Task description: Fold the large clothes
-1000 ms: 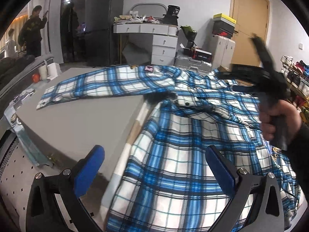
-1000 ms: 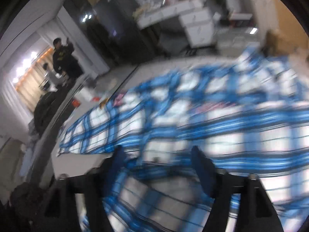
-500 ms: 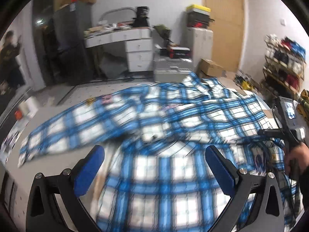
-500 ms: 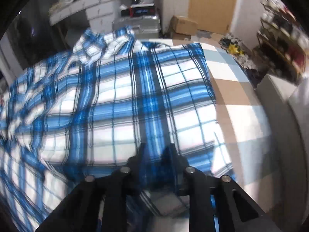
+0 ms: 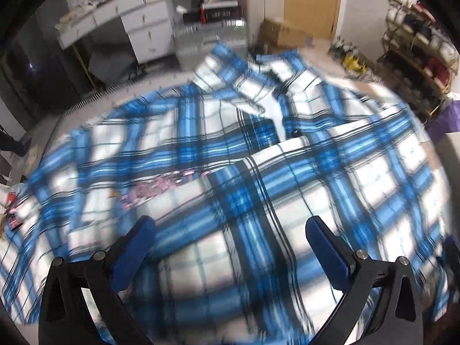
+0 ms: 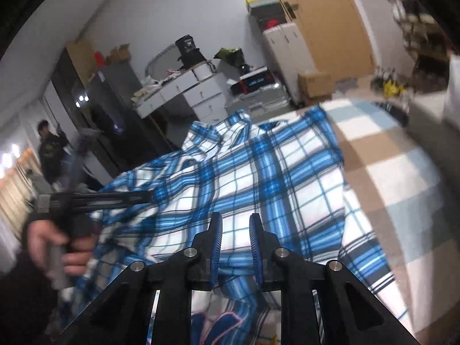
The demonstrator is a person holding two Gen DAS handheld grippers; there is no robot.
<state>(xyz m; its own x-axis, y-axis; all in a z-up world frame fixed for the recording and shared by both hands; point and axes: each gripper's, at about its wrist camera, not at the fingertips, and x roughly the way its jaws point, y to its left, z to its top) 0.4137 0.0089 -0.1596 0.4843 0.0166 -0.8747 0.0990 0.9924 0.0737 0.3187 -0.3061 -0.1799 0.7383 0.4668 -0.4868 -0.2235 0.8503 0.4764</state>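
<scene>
plaid shirt (image 6: 258, 172), right gripper (image 6: 235, 238) fingers opening

A large blue, white and black plaid cotton shirt (image 5: 235, 172) (image 6: 258, 172) lies spread and rumpled across the surface, collar toward the far edge, one front panel folded over the body

Left hand-held gripper (image 5: 230, 247) wide; right (image 6: 235, 238) opening.

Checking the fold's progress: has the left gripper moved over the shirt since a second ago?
Yes. The left gripper has swung right over the plaid shirt: the white drawer desk slid from picture centre to upper left.
</scene>
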